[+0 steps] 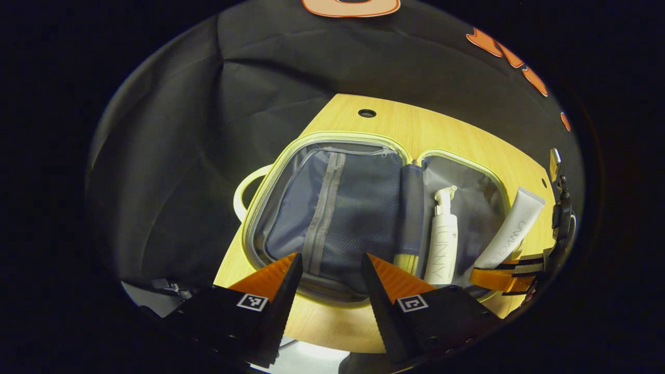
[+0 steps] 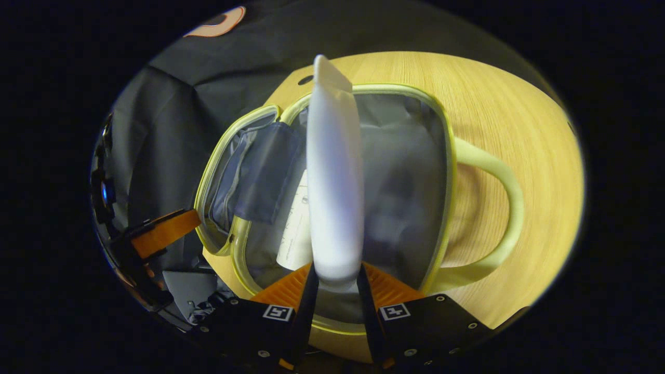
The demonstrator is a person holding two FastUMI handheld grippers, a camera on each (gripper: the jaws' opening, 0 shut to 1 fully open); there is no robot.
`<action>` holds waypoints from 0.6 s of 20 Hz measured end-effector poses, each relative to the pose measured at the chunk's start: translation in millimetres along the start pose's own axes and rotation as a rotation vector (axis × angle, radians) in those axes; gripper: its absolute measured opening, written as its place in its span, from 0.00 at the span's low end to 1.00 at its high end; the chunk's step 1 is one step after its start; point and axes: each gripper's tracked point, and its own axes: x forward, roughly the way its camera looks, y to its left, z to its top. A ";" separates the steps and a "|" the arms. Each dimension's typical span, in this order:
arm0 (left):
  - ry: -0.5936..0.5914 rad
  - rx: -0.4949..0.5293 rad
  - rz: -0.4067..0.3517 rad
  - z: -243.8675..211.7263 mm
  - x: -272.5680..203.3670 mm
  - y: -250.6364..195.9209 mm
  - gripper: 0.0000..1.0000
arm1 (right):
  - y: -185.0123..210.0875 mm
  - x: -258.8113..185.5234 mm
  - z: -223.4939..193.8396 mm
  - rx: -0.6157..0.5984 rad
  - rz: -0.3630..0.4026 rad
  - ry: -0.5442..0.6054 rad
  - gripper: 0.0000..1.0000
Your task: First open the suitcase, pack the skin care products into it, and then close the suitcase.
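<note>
A pale yellow-green suitcase point(image 1: 270, 176) lies open flat on the wooden table point(image 1: 447, 135). Its left half has a grey mesh pocket with a zip; in its right half lies a white pump bottle point(image 1: 441, 244). My left gripper point(image 1: 330, 255) hovers open over the near edge of the mesh half, holding nothing. My right gripper point(image 2: 335, 269) is shut on the lower end of a white tube point(image 2: 335, 182), held above the suitcase's point(image 2: 447, 156) grey-lined half, with the pump bottle point(image 2: 295, 228) partly hidden behind it. In the left gripper view the tube point(image 1: 511, 231) and right gripper point(image 1: 506, 278) sit at the right rim.
Curved carry handles stick out from both suitcase halves point(image 1: 244, 189) point(image 2: 499, 208). A round cable hole point(image 1: 367, 112) is at the table's far edge. The black cloth wall hangs close behind. The left gripper point(image 2: 163, 231) shows at the left in the right gripper view.
</note>
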 end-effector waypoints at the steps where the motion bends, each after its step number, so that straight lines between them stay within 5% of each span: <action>1: -0.001 -0.007 -0.003 0.1 -0.1 2.0 0.75 | -2.3 7.1 -1.8 0.023 -0.023 0.033 0.41; 2: -0.003 -0.008 -0.002 0.5 -0.1 3.7 0.75 | -2.2 9.2 -1.7 0.057 -0.039 0.051 0.52; 6: -0.004 -0.013 -0.005 -0.9 0.6 7.2 0.75 | -3.3 17.5 -2.5 0.141 -0.072 0.111 0.47; 7: -0.006 -0.017 -0.005 -0.8 1.1 9.0 0.76 | -3.8 16.8 0.0 0.148 -0.075 0.106 0.55; 10: -0.007 -0.025 0.001 -0.7 0.6 14.8 0.75 | -11.6 13.3 12.8 0.169 -0.107 0.048 0.52; 12: -0.011 -0.033 0.009 1.1 1.5 22.0 0.75 | -16.3 -0.9 19.8 0.191 -0.112 0.008 0.58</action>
